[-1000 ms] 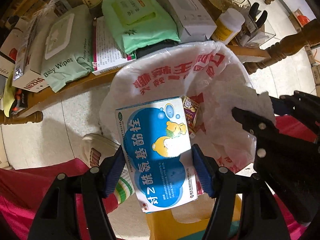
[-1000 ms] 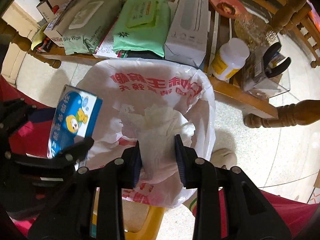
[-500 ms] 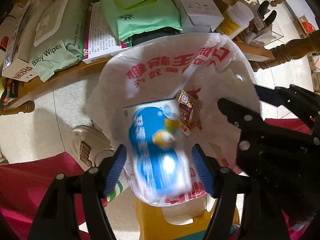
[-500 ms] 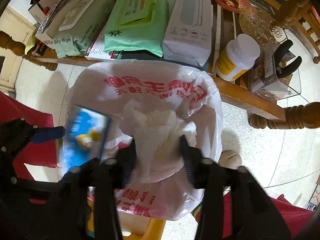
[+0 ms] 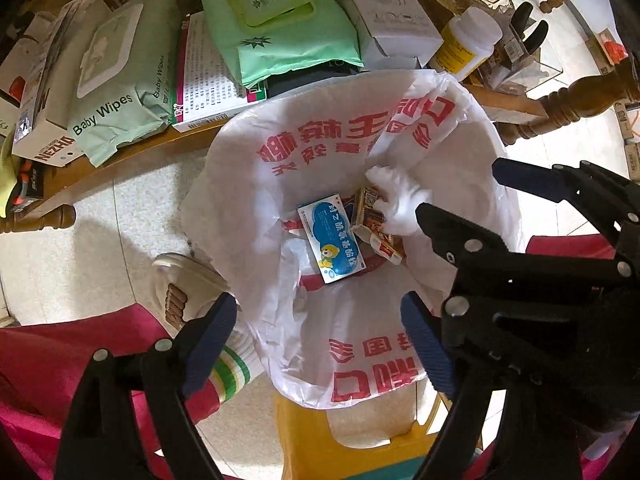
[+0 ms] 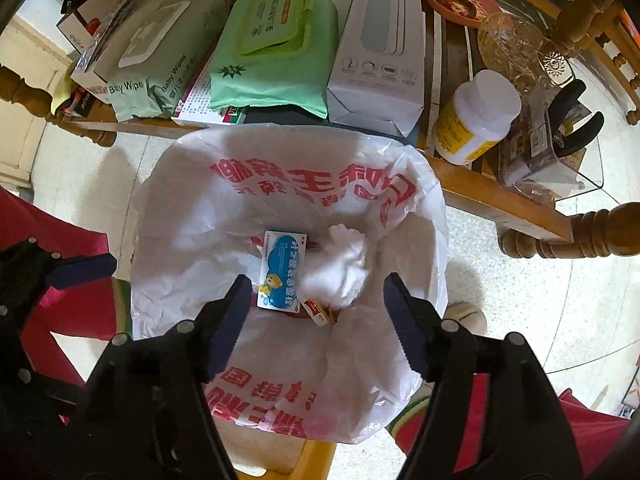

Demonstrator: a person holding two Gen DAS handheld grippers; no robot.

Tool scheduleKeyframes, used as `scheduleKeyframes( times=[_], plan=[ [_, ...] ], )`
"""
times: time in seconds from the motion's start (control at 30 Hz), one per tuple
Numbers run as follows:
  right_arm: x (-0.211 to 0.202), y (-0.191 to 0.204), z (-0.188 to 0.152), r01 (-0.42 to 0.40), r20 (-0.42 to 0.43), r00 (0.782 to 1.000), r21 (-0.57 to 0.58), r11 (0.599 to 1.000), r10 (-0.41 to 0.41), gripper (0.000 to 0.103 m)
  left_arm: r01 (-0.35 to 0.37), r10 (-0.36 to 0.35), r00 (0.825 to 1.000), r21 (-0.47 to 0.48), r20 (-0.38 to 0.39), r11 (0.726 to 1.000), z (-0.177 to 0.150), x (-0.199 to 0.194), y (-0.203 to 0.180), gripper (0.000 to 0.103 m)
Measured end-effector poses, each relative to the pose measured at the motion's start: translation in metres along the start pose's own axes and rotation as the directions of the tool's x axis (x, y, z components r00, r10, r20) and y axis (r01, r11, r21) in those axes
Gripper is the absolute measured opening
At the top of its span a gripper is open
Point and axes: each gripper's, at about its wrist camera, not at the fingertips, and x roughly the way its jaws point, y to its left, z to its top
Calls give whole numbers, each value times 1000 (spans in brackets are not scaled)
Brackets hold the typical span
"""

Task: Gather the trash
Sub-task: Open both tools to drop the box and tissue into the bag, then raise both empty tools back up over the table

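A white plastic bag with red print [image 5: 280, 160] [image 6: 192, 200] hangs open below both grippers. Inside lie a blue medicine box [image 5: 332, 240] [image 6: 282, 270], a crumpled white tissue [image 5: 396, 200] [image 6: 340, 268] and small red and yellow cartons [image 5: 372, 208] [image 6: 318, 312]. My left gripper [image 5: 320, 328] is open and empty above the bag's near rim. My right gripper [image 6: 316, 304] is open and empty above the bag; it also shows in the left wrist view [image 5: 460, 188] at the right.
A low wooden table [image 5: 132, 152] [image 6: 480, 188] stands behind the bag with baby wipes [image 5: 108, 92], a green wipes pack [image 5: 280, 28], a white box [image 6: 380, 48] and a yellow pill bottle [image 6: 476, 120]. A yellow stool [image 5: 352, 452] is under the bag. A slippered foot [image 5: 180, 292] is at left.
The left gripper opened and the blue box dropped into the bag. The right gripper opened and let the tissue fall in beside it.
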Motion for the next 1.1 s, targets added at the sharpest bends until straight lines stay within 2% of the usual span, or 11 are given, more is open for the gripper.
scheduleKeyframes(
  times=[0.7, 0.83, 0.9, 0.97, 1.1],
  plan=[
    [-14, -11, -5, -25, 10, 1000, 52, 998, 24, 67, -13, 13, 1000, 11, 2, 1000, -10, -7, -2, 85],
    [-40, -12, -15, 3, 32, 999, 32, 999, -4, 67, -46, 44, 998, 39, 46, 998, -24, -40, -5, 85],
    [-59, -12, -24, -12, 48, 999, 14, 1000, 11, 67, -37, 33, 997, 53, 73, 998, -34, -59, -5, 85],
    [-85, -11, -38, -41, 67, 997, -15, 999, 42, 67, -27, 21, 996, 69, 84, 997, -48, -85, -4, 85],
    [-149, -6, -62, -45, 133, 989, -91, 995, 57, 68, -28, 17, 993, 102, 113, 994, -66, -135, -2, 85]
  ],
)
